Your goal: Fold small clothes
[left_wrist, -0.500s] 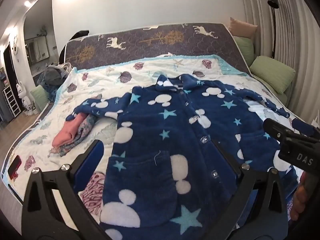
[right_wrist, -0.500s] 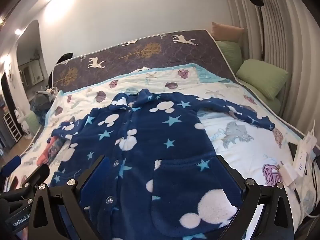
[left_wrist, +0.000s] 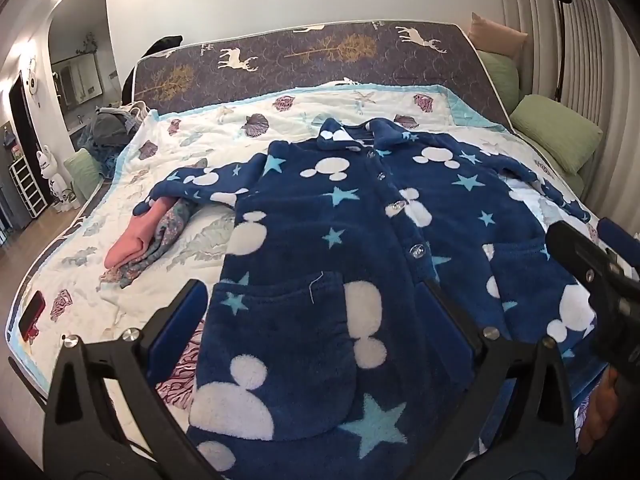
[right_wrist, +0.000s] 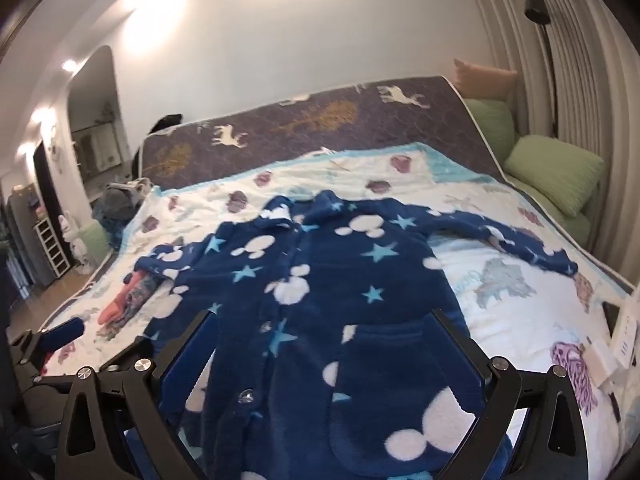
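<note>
A dark blue fleece jacket with white mouse heads and pale blue stars lies buttoned and flat on the bed, sleeves spread to both sides. My left gripper hovers open over its left pocket near the hem, with nothing between the fingers. My right gripper is also open, above the jacket by its right pocket. Each gripper shows in the other's view: the right gripper at the right edge, the left gripper at the left edge.
Pink and patterned clothes lie under the jacket's left sleeve. A red phone sits at the quilt's left edge, and a white power strip at its right. Green pillows and a propped mattress bound the far side.
The left gripper has dipped a little toward the jacket's hem. The right view has shifted slightly and is blurred. Both grippers stay open and the jacket lies as before.
</note>
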Motion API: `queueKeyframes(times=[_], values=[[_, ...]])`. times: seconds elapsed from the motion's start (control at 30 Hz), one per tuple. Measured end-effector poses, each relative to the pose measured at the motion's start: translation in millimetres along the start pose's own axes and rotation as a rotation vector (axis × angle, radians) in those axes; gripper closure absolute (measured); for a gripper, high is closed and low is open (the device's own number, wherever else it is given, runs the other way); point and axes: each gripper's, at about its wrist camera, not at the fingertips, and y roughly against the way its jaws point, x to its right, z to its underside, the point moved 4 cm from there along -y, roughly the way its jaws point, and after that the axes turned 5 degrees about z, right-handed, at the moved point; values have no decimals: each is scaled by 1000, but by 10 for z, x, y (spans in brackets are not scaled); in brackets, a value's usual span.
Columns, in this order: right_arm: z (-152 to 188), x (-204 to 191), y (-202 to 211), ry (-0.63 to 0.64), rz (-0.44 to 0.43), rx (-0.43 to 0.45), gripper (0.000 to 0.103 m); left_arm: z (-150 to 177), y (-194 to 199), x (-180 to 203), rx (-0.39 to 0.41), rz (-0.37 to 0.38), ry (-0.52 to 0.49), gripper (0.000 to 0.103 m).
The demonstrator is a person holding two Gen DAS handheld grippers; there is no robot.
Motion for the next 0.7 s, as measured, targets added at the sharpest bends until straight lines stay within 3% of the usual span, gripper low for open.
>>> queueKeyframes(times=[0.1,0.27,0.7], values=[[36,-94,12,48,1,12,0,25,-44,-19,-12,-2,1,1],[132,-176,-83,41,-39,-56,0,59,-66,-47,-23,10,19,1],[242,-171,-157,16,18,-103,0,120,-87,-132,-32,33,33,1]])
